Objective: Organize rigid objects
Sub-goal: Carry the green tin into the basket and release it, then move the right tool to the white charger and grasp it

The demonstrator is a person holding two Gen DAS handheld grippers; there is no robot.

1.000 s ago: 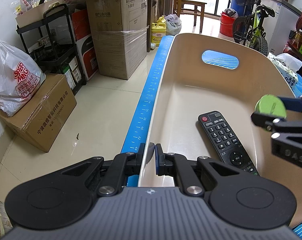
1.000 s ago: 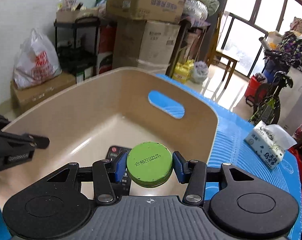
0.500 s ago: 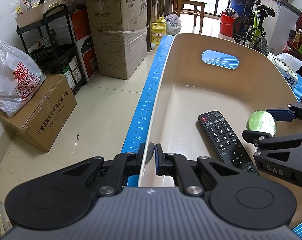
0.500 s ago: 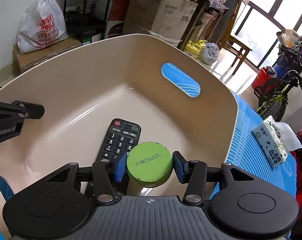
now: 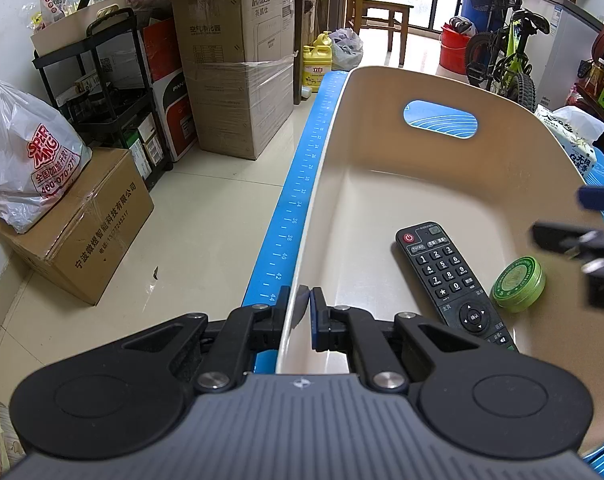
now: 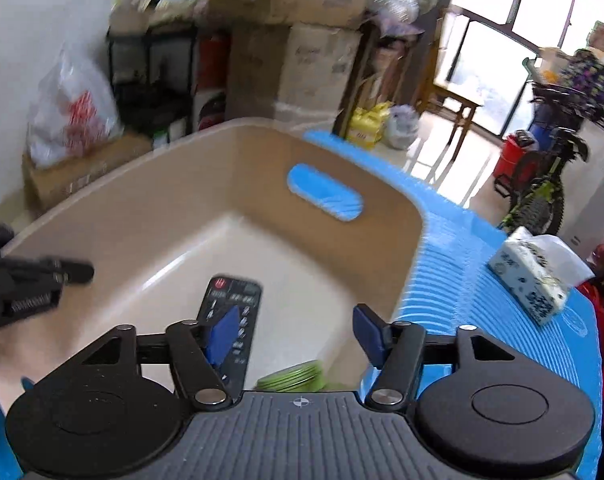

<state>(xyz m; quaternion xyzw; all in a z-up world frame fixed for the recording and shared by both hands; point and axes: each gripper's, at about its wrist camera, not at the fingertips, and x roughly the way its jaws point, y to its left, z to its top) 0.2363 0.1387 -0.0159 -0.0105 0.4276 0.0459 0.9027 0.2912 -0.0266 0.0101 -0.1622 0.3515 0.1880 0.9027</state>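
A beige plastic basin point(image 5: 454, 184) stands on a blue mat. Inside it lie a black remote control point(image 5: 446, 276) and a round green tin point(image 5: 519, 284), which rests beside the remote. My left gripper point(image 5: 305, 312) is shut on the basin's near left rim. My right gripper point(image 6: 292, 332) is open and empty above the basin; the tin point(image 6: 292, 376) shows just below it and the remote point(image 6: 232, 316) lies behind its left finger. The right gripper also shows blurred at the right edge of the left wrist view point(image 5: 582, 240).
A tissue pack point(image 6: 534, 272) lies on the blue mat point(image 6: 482, 300) to the right of the basin. Cardboard boxes point(image 5: 238, 72), a black shelf and a white bag point(image 5: 26, 164) stand on the floor at left. A bicycle point(image 5: 502, 52) stands at the far right.
My right gripper has opened and let go of the green tin, which now lies in the basin beside the remote. The right gripper has lifted back. The left gripper has not moved.
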